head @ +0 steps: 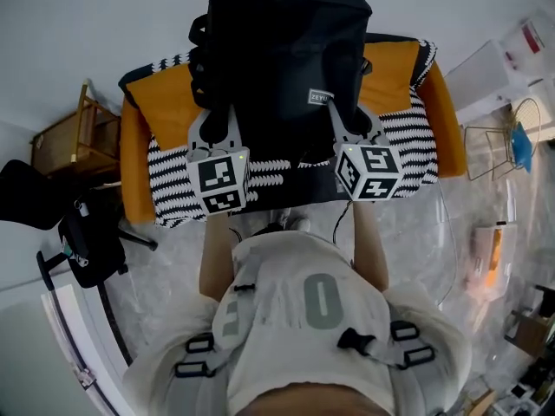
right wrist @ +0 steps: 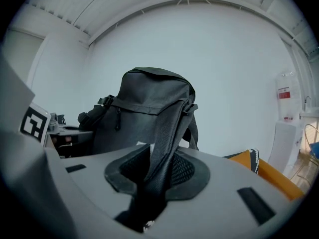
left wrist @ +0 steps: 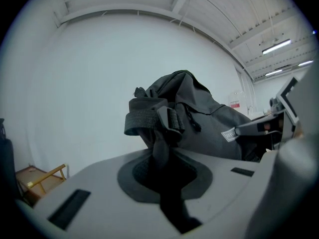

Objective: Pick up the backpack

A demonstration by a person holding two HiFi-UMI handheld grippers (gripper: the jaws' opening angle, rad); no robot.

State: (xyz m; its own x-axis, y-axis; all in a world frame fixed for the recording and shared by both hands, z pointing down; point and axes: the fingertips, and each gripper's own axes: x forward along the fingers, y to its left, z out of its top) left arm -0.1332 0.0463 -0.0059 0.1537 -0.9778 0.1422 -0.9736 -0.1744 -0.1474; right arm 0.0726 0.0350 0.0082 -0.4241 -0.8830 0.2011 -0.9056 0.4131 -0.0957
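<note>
Two claws (head: 215,118) (head: 354,118) hold the backpack (head: 286,42) upright (by its straps (right wrist: 167,133)).

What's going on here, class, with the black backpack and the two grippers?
A person holds a gripper in each hand, and both are clamped on the black backpack. The left gripper is shut on a thin strap below a buckle. The right gripper is shut on a padded shoulder strap. The backpack hangs upright between them, apparently lifted clear above the orange sofa with its striped cover.
</note>
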